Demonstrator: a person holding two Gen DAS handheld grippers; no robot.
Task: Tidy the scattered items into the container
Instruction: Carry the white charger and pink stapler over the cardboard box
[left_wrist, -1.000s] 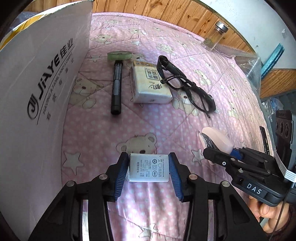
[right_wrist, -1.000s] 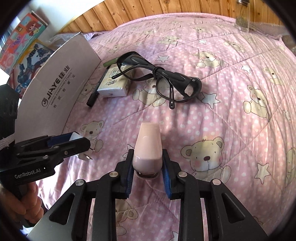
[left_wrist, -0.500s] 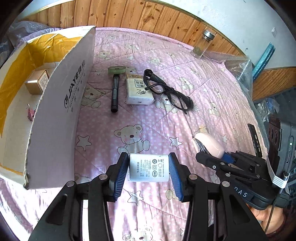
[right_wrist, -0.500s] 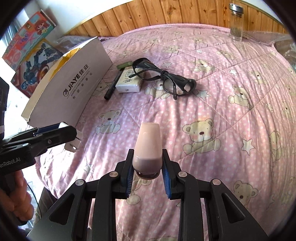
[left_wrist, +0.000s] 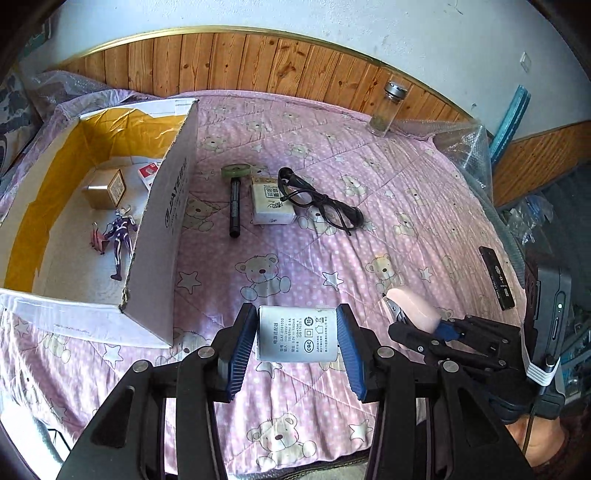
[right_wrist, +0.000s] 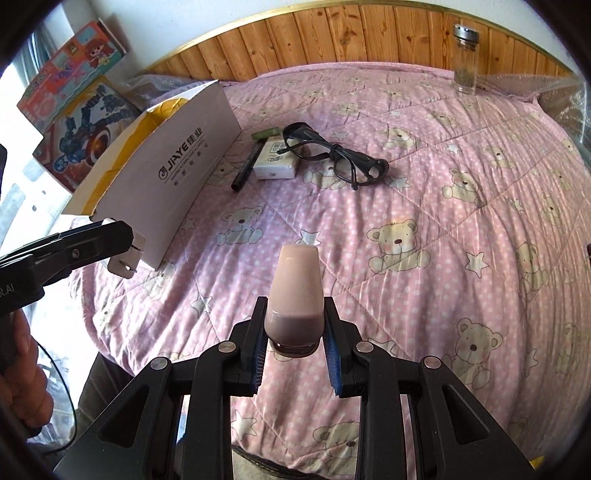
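Note:
My left gripper (left_wrist: 297, 338) is shut on a white power adapter (left_wrist: 297, 332), held above the pink bedspread, right of the open cardboard box (left_wrist: 168, 206). My right gripper (right_wrist: 294, 334) is shut on a pale pink oval case (right_wrist: 295, 284), also lifted over the bed; this pink case (left_wrist: 412, 308) shows at the right of the left wrist view. On the bed beyond lie black glasses (left_wrist: 317, 201), a white tissue pack (left_wrist: 271, 205) and a black pen (left_wrist: 234, 206) with a green disc (left_wrist: 235, 171) at its top end. The box holds a small brown carton (left_wrist: 105, 188) and a purple figure (left_wrist: 120, 236).
A glass jar (right_wrist: 465, 62) stands at the far edge by the wooden wall panel. A black remote-like bar (left_wrist: 496, 277) lies at the right edge of the bed. Toy boxes (right_wrist: 74, 107) stand behind the cardboard box. A hand (right_wrist: 22, 373) holds the left gripper handle.
Both grippers have risen and pulled back from the bed with their items held. The box interior has come into the left wrist view.

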